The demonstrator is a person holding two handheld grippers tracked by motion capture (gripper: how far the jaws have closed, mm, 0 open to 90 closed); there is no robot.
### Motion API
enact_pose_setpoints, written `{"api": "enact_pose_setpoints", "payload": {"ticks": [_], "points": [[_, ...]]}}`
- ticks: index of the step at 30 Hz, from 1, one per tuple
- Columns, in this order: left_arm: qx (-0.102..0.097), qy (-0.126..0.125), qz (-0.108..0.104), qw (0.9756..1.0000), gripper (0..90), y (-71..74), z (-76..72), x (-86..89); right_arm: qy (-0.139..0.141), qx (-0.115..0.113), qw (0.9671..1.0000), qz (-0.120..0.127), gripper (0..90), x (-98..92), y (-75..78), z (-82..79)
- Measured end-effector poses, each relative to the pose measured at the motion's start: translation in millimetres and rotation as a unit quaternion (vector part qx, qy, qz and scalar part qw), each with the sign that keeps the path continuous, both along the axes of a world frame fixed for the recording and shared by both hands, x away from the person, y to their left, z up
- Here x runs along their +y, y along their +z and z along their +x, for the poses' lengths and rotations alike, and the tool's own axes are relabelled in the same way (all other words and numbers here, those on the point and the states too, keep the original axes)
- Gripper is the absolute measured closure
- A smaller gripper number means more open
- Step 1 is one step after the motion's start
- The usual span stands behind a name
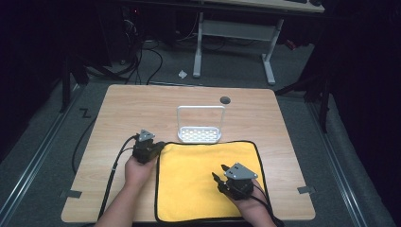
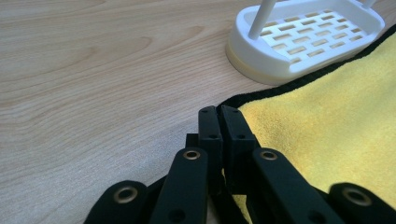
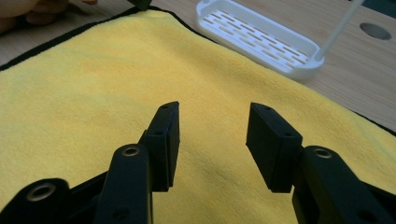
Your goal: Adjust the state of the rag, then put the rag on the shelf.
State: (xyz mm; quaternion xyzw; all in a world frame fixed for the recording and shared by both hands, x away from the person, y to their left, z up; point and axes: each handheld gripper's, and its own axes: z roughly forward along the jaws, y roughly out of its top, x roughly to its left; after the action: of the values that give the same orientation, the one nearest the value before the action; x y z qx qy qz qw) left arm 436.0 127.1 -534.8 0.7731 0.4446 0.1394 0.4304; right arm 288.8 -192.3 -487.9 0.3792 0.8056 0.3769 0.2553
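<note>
A yellow cloth (image 1: 198,182) with a black hem lies flat on the near half of the wooden table (image 1: 132,109). My left gripper (image 1: 160,144) sits at the cloth's far left corner. In the left gripper view its jaws are pressed together (image 2: 219,112) right where the hem corner of the cloth (image 2: 327,126) meets them. My right gripper (image 1: 218,172) hovers low over the right part of the cloth (image 3: 93,79), open (image 3: 212,126), with nothing between its jaws.
A white slotted tray (image 1: 199,135) with a tall hoop handle stands just beyond the cloth's far edge, also seen as the tray (image 2: 308,42) and the tray (image 3: 261,42). A round hole (image 1: 225,100) is in the tabletop behind it. Desk legs and cables lie on the floor beyond.
</note>
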Motion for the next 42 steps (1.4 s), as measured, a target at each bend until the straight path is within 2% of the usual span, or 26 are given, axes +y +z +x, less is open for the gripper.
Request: {"api": "enact_pose_setpoints", "payload": {"ticks": [3,5,7,10,11,13,16,20,21,24,26,29,34,42], "points": [[-0.002,0.016,-0.012,0.9998,85.7,0.0,0.7,3.0,0.007,-0.004,0.9999,-0.010,54.8,7.7,-0.7,0.1],[-0.001,0.024,-0.025,0.9994,70.6,-0.3,2.2,4.8,0.009,-0.006,0.9998,-0.015,55.0,9.9,0.0,1.3],[0.004,0.013,-0.017,0.9998,60.1,-0.4,3.3,2.0,0.006,-0.006,0.9999,-0.011,55.3,9.8,1.3,2.9],[0.000,-0.004,0.042,0.9991,47.3,-0.7,3.0,-9.5,0.002,-0.005,1.0000,-0.003,55.5,10.2,1.2,4.0],[-0.010,0.000,0.062,0.9981,47.1,-0.7,1.2,-13.4,0.003,-0.005,1.0000,-0.003,55.5,10.7,0.7,4.1],[-0.018,-0.013,0.076,0.9969,57.4,-0.4,-1.0,-16.4,0.005,-0.005,1.0000,-0.004,55.5,11.9,-0.3,3.6],[-0.019,-0.030,0.067,0.9971,75.5,-0.7,-2.3,-17.8,0.006,-0.004,1.0000,-0.002,55.7,11.7,-0.8,1.6],[0.002,-0.033,0.038,0.9987,81.3,-0.8,1.1,-11.5,0.011,-0.001,0.9999,0.007,56.2,11.3,-0.6,-1.6],[0.013,-0.035,0.018,0.9991,81.8,-1.1,2.7,-7.9,0.015,-0.003,0.9999,0.007,56.2,12.3,-0.3,-2.8],[0.025,-0.033,-0.025,0.9988,85.4,-1.4,4.2,1.1,0.029,-0.002,0.9995,0.014,56.0,19.2,0.8,-5.8],[0.029,-0.030,-0.042,0.9983,85.8,-1.7,4.6,3.5,0.042,-0.001,0.9990,0.015,54.9,27.6,1.2,-7.1],[0.026,-0.026,-0.045,0.9983,85.9,-1.7,4.3,4.5,0.060,-0.001,0.9982,0.008,54.1,41.0,1.1,-8.7],[0.023,-0.021,-0.052,0.9982,86.4,-1.4,3.9,6.1,0.075,0.000,0.9972,0.001,52.7,61.9,-1.8,-8.9],[0.021,-0.021,-0.060,0.9977,86.6,-1.2,3.6,8.6,0.108,0.021,0.9939,0.004,50.4,97.7,-8.6,-8.8]]}}
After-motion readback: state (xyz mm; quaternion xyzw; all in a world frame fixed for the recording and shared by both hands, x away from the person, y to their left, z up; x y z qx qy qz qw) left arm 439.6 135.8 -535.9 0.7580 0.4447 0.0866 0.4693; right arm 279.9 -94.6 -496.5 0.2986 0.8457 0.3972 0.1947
